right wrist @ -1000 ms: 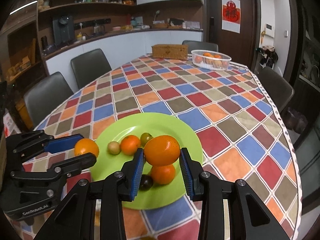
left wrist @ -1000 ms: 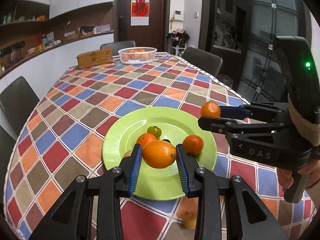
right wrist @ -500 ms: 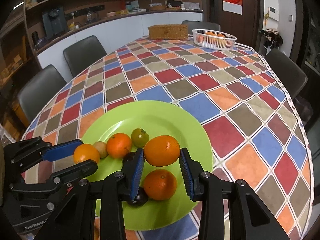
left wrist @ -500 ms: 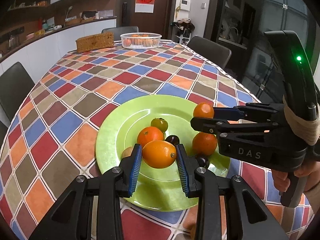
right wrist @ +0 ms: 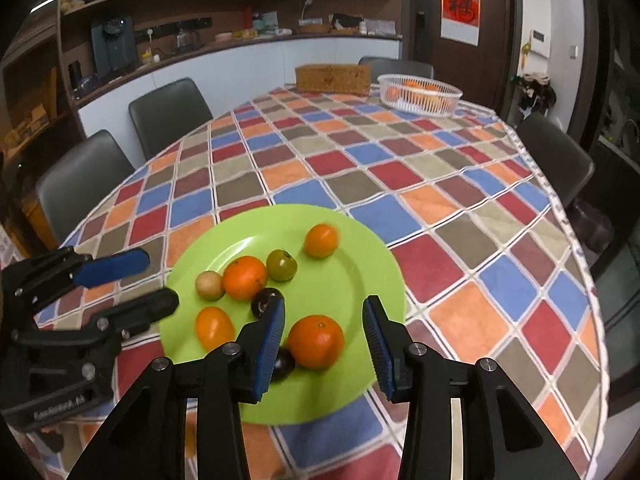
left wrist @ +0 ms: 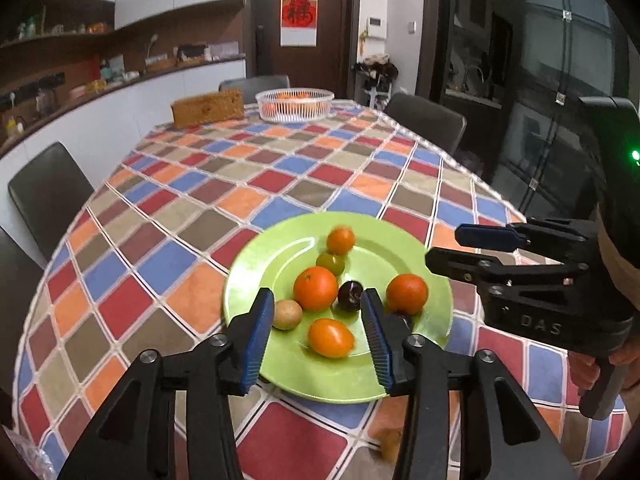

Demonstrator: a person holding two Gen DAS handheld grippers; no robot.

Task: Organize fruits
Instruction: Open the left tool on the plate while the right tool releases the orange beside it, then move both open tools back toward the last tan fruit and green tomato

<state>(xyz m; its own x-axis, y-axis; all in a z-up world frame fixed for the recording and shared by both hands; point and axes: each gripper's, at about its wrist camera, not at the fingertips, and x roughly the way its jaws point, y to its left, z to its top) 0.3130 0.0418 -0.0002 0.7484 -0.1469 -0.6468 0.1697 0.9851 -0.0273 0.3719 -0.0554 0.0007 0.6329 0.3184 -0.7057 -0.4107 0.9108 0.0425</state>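
Fruit lies loose on the round lime-green plate (left wrist: 256, 264), which sits low in the frame near the close edge of the bench (left wrist: 280, 184) covered in a checked cloth of red, blue, orange and tan squares. Counted across both views, the plate holds eight pieces: two round oranges (left wrist: 315, 288), one oval orange fruit (left wrist: 330, 337), one small blurred orange fruit (left wrist: 341, 241) toward the far rim, one green-yellow fruit (left wrist: 331, 264), one tan fruit (left wrist: 286, 314) and two dark plums (right wrist: 265, 301). The left hand-held gripper (left wrist: 318, 332) is spread wide, holding nothing, its blue pads either side of the oval fruit below. The right hand-held gripper (right wrist: 325, 340) is likewise spread and holds nothing, straddling the nearer round orange. Beyond the plate the cloth runs bare up to a white slatted basket (left wrist: 295, 105) of orange fruit and a brown woven box (left wrist: 208, 107) at the far end, upper middle of the frame. Four dark chairs line the bench edges. The right tool's body reads "DAS" (left wrist: 540, 325); a red poster with one Chinese character (left wrist: 298, 14) hangs on the door.
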